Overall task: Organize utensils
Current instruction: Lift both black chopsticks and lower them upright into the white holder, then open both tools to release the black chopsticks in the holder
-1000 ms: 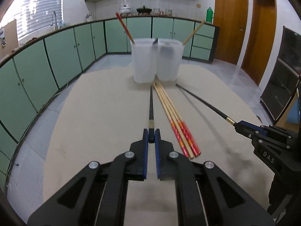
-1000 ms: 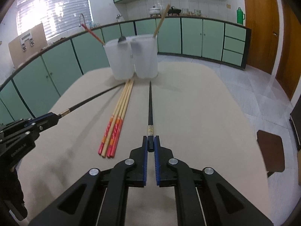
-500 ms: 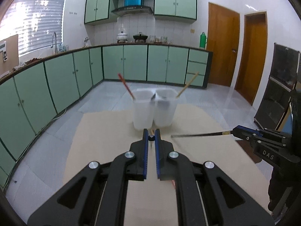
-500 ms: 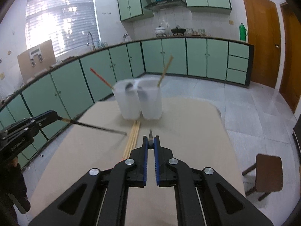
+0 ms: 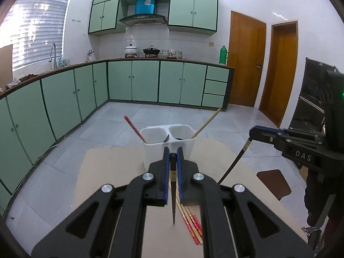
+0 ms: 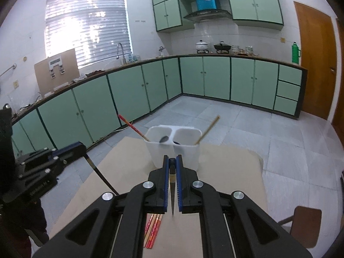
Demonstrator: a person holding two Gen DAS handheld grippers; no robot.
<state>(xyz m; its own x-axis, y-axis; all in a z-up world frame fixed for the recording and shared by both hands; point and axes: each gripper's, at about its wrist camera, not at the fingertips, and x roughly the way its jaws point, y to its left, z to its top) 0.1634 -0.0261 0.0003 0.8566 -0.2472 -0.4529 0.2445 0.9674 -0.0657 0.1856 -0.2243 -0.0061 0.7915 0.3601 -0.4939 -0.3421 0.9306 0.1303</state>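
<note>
My left gripper (image 5: 172, 157) is shut on a black chopstick (image 5: 173, 195) that hangs tip down above the table. My right gripper (image 6: 172, 163) is shut on a second black chopstick (image 6: 172, 193), also tip down. Each gripper shows in the other's view, the right one (image 5: 253, 132) with its chopstick (image 5: 234, 163), the left one (image 6: 82, 148) with its chopstick (image 6: 101, 176). A white two-compartment holder (image 5: 167, 144) stands ahead with a red chopstick (image 5: 133, 129), a tan chopstick (image 5: 205, 123) and a dark spoon (image 6: 164, 138) in it. Several red and tan chopsticks (image 5: 191, 223) lie on the table.
The beige table top (image 5: 111, 172) ends just beyond the holder. A brown stool (image 6: 305, 225) stands at the right of the table. Green kitchen cabinets (image 5: 133, 81) line the far walls.
Both grippers have lifted their black chopsticks off the table and raised them; the chopsticks have swung from lying flat to hanging tip down. The holder now sits lower in both views.
</note>
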